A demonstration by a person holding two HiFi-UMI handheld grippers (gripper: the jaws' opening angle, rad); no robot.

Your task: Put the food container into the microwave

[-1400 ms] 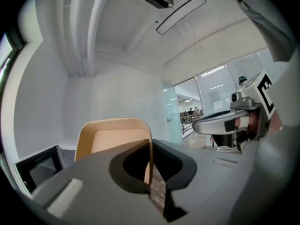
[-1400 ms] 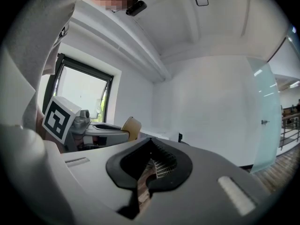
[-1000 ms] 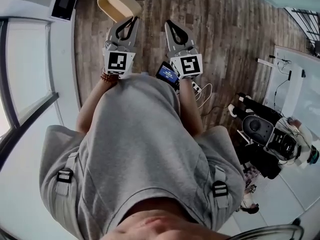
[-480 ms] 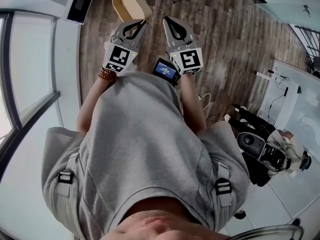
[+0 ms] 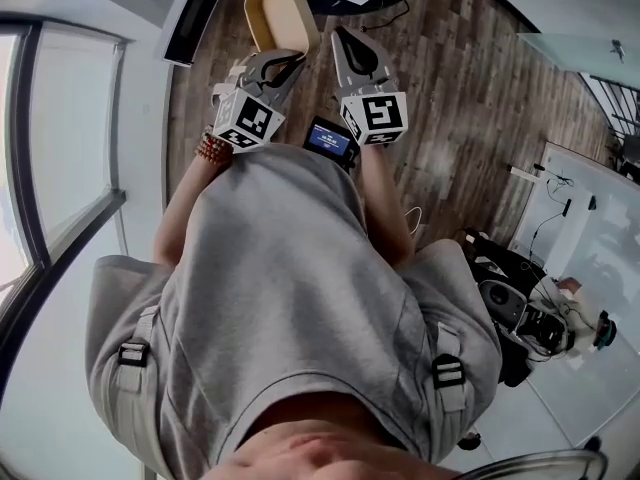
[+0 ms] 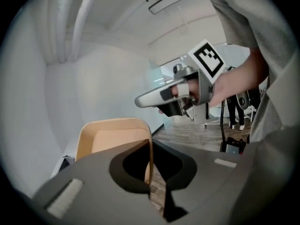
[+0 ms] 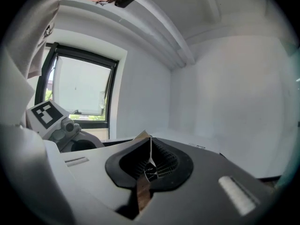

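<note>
A tan, open-topped food container (image 5: 275,13) hangs above the wooden floor at the top of the head view. My left gripper (image 5: 290,56) is shut on its near rim. In the left gripper view the thin wall of the container (image 6: 112,139) stands clamped between the jaws. My right gripper (image 5: 352,46) is just to its right and apart from it. Its jaws have just been opening a little but still stand almost together, with nothing between them. The right gripper (image 6: 139,101) also shows in the left gripper view. A dark flat box (image 5: 195,13), possibly the microwave, lies on the white counter at the upper left.
A white counter (image 5: 140,118) and a window run along the left. A small device with a blue screen (image 5: 328,138) hangs at the person's waist. Black equipment with cables (image 5: 520,298) and a white table (image 5: 590,198) stand to the right on the wooden floor (image 5: 450,88).
Both grippers have moved forward together, with the container still in the left one. The dark box and counter have come closer to the container, and the floor has slid right.
</note>
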